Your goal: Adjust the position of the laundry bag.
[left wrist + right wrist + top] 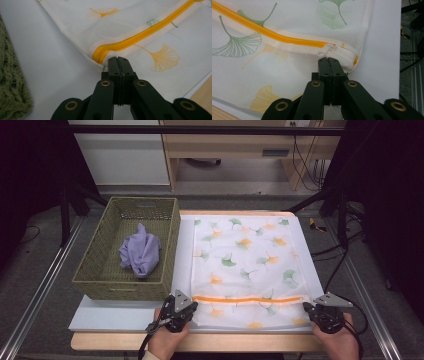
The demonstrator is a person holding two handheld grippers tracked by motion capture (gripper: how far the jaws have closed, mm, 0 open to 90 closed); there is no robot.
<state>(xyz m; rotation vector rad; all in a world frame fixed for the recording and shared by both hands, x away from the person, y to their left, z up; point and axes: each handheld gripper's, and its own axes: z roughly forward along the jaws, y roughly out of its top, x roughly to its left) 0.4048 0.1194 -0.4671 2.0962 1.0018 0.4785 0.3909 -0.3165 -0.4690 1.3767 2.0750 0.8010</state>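
On the white board (125,317), just right of the olive woven basket (100,270) holding a crumpled lilac cloth (140,254), lies the flat white mesh laundry bag with ginkgo-leaf print and an orange zipper (247,255). The left gripper (186,312) is clenched at the zipper's left end, pinching the bag's fabric there. The right gripper (311,307) is clenched at the zipper's right end, beside the white pull tab (325,50).

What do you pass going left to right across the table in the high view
Green woven basket holding a crumpled purple cloth → left gripper → mesh laundry bag with its orange zipper → right gripper.
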